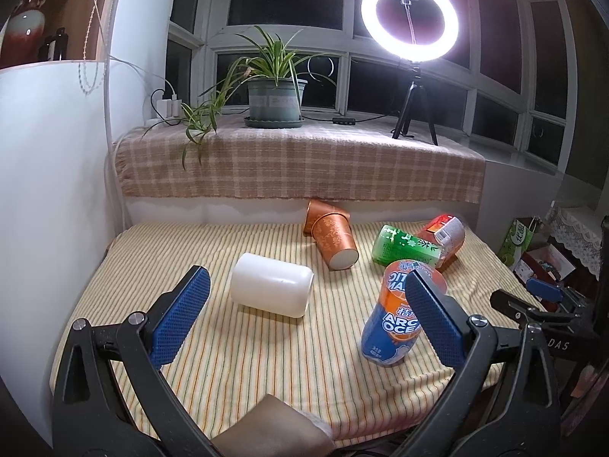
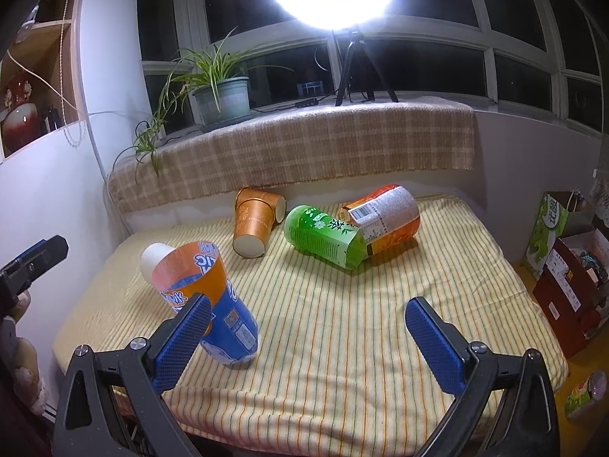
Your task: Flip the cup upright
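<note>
Several cups sit on a striped cloth table (image 1: pixel 266 373). A blue and orange cup (image 1: pixel 396 316) stands upright with its mouth up, near the front; it also shows in the right wrist view (image 2: pixel 213 297). A white cup (image 1: pixel 272 289) lies on its side. An orange patterned cup (image 1: pixel 335 236) lies on its side, with another orange cup (image 1: pixel 316 213) behind it. A green cup (image 1: pixel 407 247) and a red and white cup (image 1: pixel 445 234) lie on their sides at the right. My left gripper (image 1: pixel 304 316) is open and empty, facing the white cup. My right gripper (image 2: pixel 308 339) is open and empty, just right of the blue cup.
A checked cloth ledge (image 1: pixel 304 167) runs behind the table with a potted plant (image 1: pixel 274 99) and a ring light on a tripod (image 1: pixel 411 23). A white wall (image 1: pixel 49 190) stands at the left. Boxes and bags (image 2: pixel 563 251) stand off the table's right edge.
</note>
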Motion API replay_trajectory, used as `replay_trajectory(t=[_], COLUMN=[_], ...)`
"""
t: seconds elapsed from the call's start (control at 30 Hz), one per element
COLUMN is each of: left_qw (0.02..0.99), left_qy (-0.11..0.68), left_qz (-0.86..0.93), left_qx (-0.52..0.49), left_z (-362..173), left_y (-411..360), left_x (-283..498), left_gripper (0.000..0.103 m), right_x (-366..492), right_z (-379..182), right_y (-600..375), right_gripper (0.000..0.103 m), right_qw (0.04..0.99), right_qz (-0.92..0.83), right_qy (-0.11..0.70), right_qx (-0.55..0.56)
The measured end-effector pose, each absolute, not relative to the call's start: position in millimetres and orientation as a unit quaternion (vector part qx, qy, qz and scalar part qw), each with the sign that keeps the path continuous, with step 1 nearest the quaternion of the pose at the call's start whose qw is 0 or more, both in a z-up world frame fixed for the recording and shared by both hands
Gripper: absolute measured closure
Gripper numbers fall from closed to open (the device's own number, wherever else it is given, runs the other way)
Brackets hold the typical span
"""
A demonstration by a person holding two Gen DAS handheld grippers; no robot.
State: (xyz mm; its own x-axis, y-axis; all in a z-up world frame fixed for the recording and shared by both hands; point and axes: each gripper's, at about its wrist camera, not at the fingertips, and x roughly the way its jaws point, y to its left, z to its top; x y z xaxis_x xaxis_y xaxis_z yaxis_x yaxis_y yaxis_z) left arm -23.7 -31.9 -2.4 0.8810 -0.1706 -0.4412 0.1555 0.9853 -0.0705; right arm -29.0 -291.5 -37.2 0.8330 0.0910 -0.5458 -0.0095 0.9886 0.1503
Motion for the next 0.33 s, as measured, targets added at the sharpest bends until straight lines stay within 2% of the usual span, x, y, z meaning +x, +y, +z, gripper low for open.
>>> replay_trajectory(t=[0.33], left_qw=[0.971], left_qy=[0.227], left_qz=[-0.080], left_qx=[-0.013], left_z=[-3.2], left_y=[-29.8], left_x=[-22.9], left_gripper=[0.000], right_x=[-22.3], right_z=[-46.9], right_y=[-283.3], right_gripper=[0.000], right_qw=[0.950], right_qz=[0.038], right_qy=[0.303], right_qx=[0.064])
